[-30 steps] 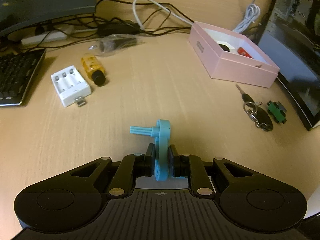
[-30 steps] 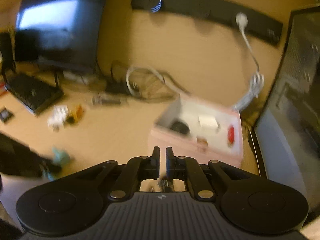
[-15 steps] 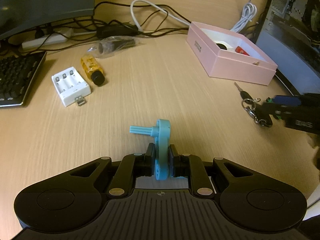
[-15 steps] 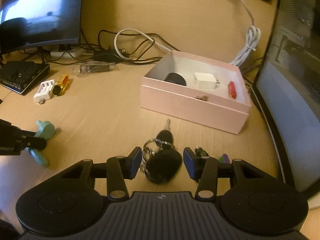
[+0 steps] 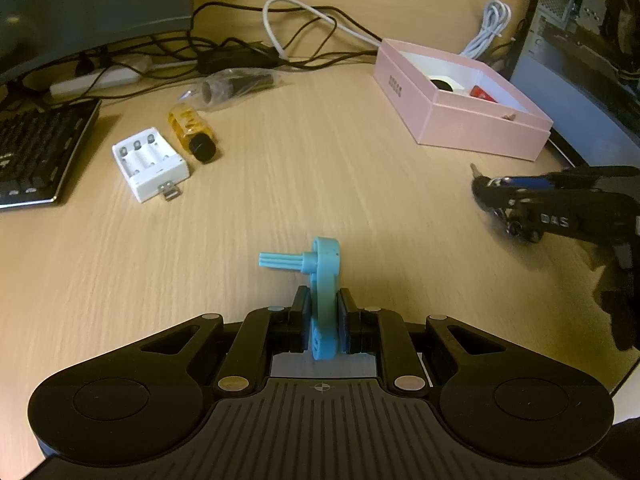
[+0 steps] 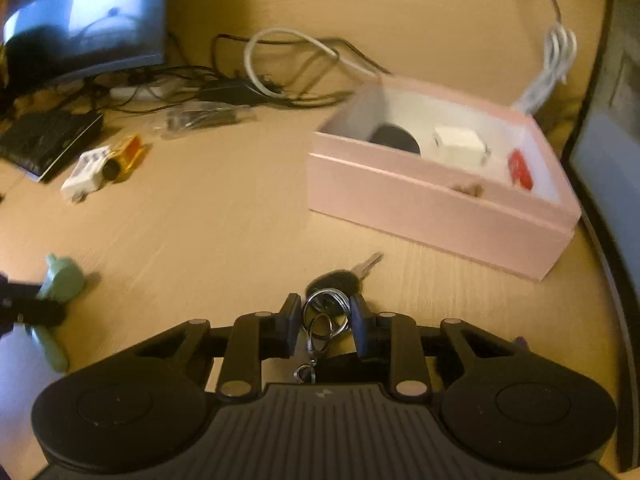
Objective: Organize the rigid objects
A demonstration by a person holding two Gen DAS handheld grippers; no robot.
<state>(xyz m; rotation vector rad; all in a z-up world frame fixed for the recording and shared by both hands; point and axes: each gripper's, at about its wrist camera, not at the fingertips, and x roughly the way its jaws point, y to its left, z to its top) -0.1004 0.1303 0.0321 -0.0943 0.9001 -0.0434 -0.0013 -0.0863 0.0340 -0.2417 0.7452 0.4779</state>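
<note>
My right gripper is closing around the black-headed key with metal rings on the desk near the pink cardboard box, left gripper clamps the light-blue plastic crank part; next, lift keys into box.

this looks like an office or home computer desk. a light wood-grain desk top carries a dark monitor at the back left, with a black keyboard in front of it. behind them a white power strip lies in a tangle of black cables, and a white cable loops across. at the right edge stands a desktop computer tower with a perforated panel. small desk clutter lies about: a white battery charger, a set of keys and a pink cardboard box.
</note>
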